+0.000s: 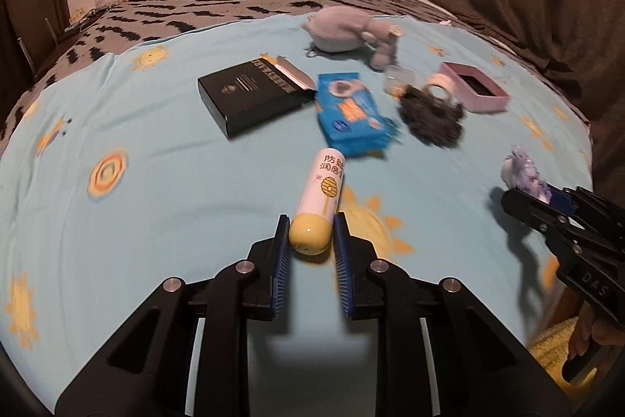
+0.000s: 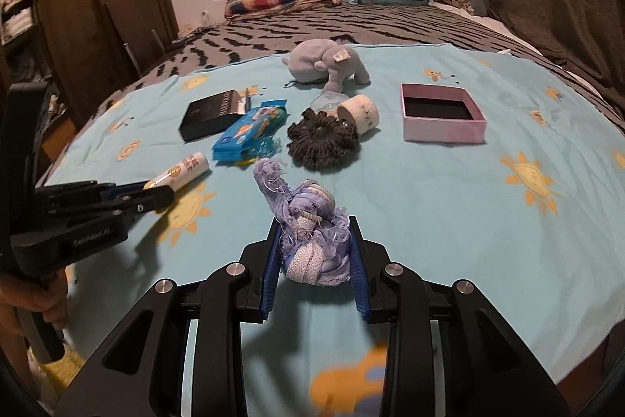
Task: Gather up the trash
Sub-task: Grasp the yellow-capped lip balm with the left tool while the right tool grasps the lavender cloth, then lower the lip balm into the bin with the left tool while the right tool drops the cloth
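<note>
Trash in both grips, presumably lifted for carrying off the blue sheet (image 1: 156, 127). Left gripper (image 1: 310, 235) is clamped narrowly on a lip-balm tube (image 1: 318, 198), yellow cap between the pads. Right gripper (image 2: 314, 249), part closed, squeezes a frayed purple fabric wad (image 2: 312, 233).

**Dim, warm indoor light with fisheye warp and motion blur**

Both views bulge strongly, with black vignetted corners. Soft dark shadows fall on the pale blue sun-printed bedsheet (image 1: 156, 143) beneath the black two-finger tools. In the left wrist view, the dark grey knitted yarn scrunchie (image 1: 429, 120) and blue plastic snack packet (image 1: 351, 112) smear with motion blur.
</note>
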Action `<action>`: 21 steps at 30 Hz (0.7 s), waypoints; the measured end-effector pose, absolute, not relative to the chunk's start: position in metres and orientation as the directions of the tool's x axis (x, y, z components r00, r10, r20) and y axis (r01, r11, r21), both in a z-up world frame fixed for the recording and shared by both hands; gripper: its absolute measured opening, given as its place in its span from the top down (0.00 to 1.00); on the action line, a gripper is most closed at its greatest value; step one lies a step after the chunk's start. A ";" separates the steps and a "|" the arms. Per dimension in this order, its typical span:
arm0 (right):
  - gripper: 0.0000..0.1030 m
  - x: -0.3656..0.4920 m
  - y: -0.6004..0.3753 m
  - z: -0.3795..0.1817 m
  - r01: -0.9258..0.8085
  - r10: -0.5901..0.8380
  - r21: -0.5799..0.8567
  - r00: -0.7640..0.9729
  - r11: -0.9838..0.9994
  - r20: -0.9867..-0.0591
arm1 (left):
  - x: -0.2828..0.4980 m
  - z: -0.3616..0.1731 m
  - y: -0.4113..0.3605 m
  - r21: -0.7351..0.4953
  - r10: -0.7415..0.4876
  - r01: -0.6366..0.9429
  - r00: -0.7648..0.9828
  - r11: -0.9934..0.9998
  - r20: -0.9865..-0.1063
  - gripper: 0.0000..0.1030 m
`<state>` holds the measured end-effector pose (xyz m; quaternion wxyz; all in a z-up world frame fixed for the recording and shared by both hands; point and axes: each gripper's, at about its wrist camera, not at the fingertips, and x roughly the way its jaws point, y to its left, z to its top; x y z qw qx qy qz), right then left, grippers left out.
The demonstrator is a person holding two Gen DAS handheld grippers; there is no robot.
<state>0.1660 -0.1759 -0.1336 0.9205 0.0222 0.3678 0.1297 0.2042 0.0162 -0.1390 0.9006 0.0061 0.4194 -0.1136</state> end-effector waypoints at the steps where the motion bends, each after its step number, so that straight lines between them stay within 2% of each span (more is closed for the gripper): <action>1: 0.69 0.162 -0.177 -0.133 -0.224 0.260 0.143 0.694 0.964 -0.671 | 0.191 -0.136 0.014 -0.082 -0.201 0.213 0.627 0.974 -0.752 0.80; 11: 0.69 0.085 -0.203 -0.137 -0.201 0.264 0.172 0.688 0.964 -0.676 | 0.087 -0.120 -0.010 -0.067 -0.232 0.264 0.664 0.962 -0.711 0.80; 21: 0.69 0.018 -0.217 -0.159 -0.196 0.260 0.174 0.648 0.965 -0.716 | 0.005 -0.148 -0.030 -0.128 -0.304 0.315 0.610 0.940 -0.732 0.80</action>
